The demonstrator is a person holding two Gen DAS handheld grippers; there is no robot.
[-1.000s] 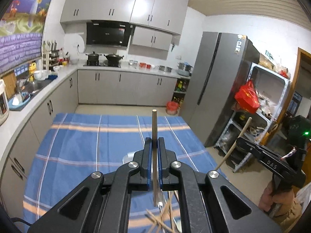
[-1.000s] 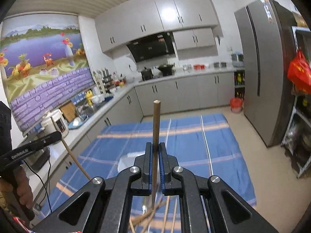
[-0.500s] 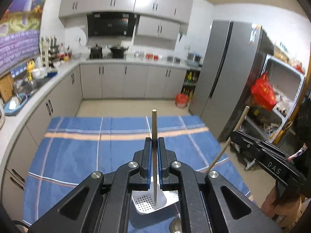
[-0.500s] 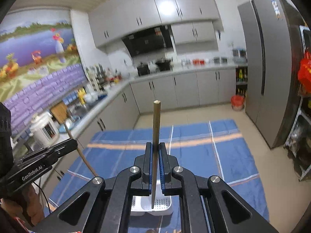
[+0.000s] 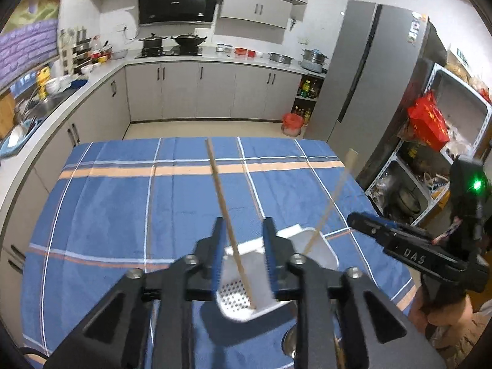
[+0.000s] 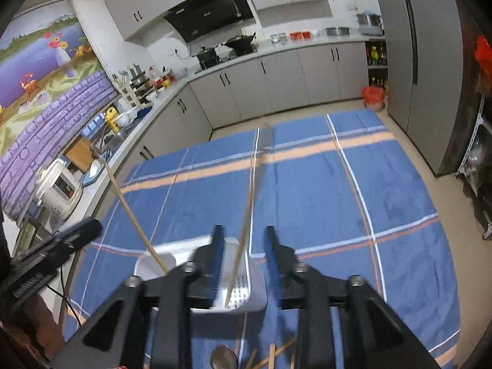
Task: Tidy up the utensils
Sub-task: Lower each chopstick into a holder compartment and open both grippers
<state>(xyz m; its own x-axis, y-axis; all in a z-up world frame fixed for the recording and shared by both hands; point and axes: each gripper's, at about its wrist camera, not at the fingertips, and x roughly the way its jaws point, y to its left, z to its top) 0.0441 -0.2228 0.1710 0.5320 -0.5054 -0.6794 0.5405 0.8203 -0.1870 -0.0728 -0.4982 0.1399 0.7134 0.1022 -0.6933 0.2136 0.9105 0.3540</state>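
Left wrist view
Left gripper [image 5: 242, 247]: jaws parted, having just been opening; pads clear of the chopstick between them.
Left chopstick [image 5: 227, 218]: loose between the jaws, leaning back-left, lower tip inside the white drainer basket.
White drainer basket [image 5: 326, 250]: on the blue striped tablecloth [image 5: 123, 209], directly under the gripper; perforated floor visible.
Right chopstick [image 5: 330, 206]: to the right, lower end also in the basket.
Right gripper [image 5: 363, 224]: right of the basket, held by a hand [image 5: 436, 313]; opening not readable here.

Right wrist view
Right gripper [image 6: 243, 249]: jaws parted, having just been opening; pads not touching the chopstick between them.
Right chopstick [image 6: 246, 215]: blurred, free between the jaws, tip in the basket [image 6: 258, 289].
Left chopstick [image 6: 135, 215]: left of the gripper, leaning left, lower end in the basket's left compartment.
Loose utensils: a spoon [image 6: 223, 358] and more chopsticks [image 6: 273, 356] on the cloth, on the near side of the basket.
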